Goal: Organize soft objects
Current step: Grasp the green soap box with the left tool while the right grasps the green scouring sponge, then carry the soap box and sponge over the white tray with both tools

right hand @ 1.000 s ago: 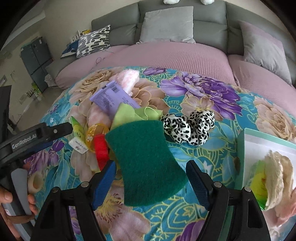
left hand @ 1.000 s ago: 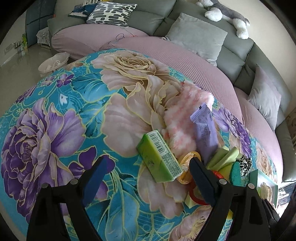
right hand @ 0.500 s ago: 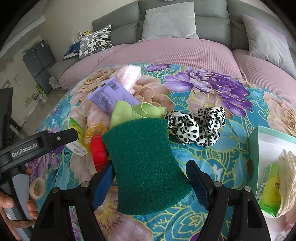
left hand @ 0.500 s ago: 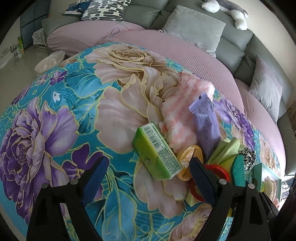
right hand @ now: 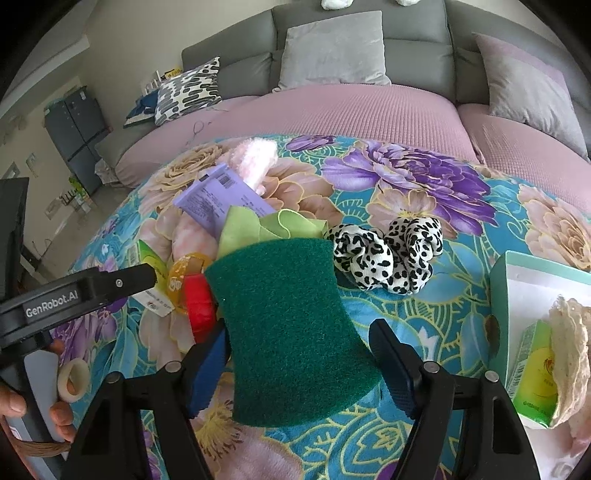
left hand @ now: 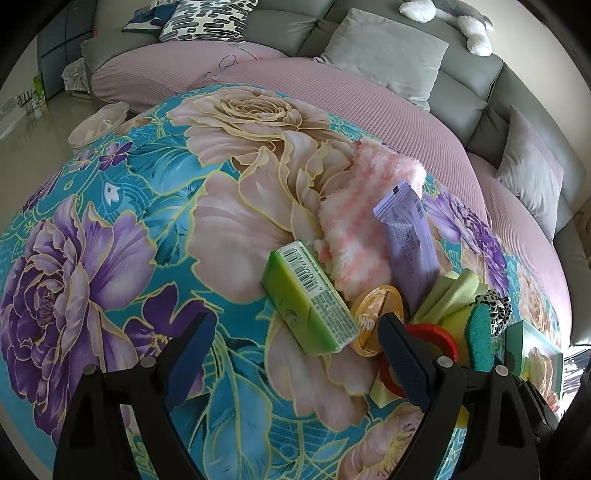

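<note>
A grey sectional sofa (right hand: pixel 354 26) with mauve seat covers curves behind everything, carrying grey cushions (right hand: pixel 334 50) and a black-and-white patterned pillow (right hand: pixel 188 88). In front of it spreads the teal floral cloth (left hand: pixel 110 229), on which all the small things lie.

At the right edge of the right wrist view stands an open pale green box (right hand: pixel 524 280); a cream lacy cloth (right hand: pixel 570 362) and a green carton (right hand: pixel 535 373) sit inside it.

The right gripper (right hand: pixel 299 363) straddles the dark green scouring pad (right hand: pixel 291 325). Its jaws are closing around the pad; the left pad is against the sponge's edge, while the right one stands just clear of it.

The left gripper (left hand: pixel 295 354) hangs wide open over bare cloth with nothing between its fingers, just beside a green soap box (left hand: pixel 310 295).

Behind the pad lie a folded lime cloth (right hand: pixel 269 227), a fluffy pink-and-white sock (left hand: pixel 354 225) and a lilac sachet (left hand: pixel 408 232) resting on it. A leopard-print scrunchie (right hand: pixel 388 254) lies near the pad's far right corner. A red tape ring (right hand: pixel 199 304) touches the pad's left side, with a round orange lid (left hand: pixel 375 315) beside it
</note>
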Available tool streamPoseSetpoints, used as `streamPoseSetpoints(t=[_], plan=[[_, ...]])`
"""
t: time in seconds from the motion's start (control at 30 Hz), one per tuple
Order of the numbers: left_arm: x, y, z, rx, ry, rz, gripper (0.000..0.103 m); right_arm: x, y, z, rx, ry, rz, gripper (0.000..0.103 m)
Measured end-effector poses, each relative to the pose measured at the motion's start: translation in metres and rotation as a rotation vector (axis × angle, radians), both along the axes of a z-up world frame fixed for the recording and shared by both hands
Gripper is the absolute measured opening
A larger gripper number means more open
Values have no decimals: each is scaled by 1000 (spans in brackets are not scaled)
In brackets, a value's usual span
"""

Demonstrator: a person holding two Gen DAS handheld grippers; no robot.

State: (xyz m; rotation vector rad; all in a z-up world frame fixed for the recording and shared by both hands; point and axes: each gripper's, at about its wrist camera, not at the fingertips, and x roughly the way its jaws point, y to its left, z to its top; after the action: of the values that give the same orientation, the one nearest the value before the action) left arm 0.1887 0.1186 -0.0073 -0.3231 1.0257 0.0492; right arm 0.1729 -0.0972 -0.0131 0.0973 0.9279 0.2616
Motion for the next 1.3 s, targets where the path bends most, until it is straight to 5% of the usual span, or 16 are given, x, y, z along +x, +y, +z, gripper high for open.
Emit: streamPoseSetpoints(t=[0.5, 0.67, 0.8, 1.3], plan=[[1, 3, -6, 0, 2, 39, 90, -10, -6, 16, 7, -39, -20, 77], [2, 8, -7, -26, -14, 63, 74, -9, -7, 12, 1, -25, -26, 77], [5, 13, -13, -24, -5, 89, 52, -7, -9, 7, 4, -5, -36, 77], [3, 18, -8, -79, -43, 96, 30, -7, -8, 4, -2, 0, -44, 73]])
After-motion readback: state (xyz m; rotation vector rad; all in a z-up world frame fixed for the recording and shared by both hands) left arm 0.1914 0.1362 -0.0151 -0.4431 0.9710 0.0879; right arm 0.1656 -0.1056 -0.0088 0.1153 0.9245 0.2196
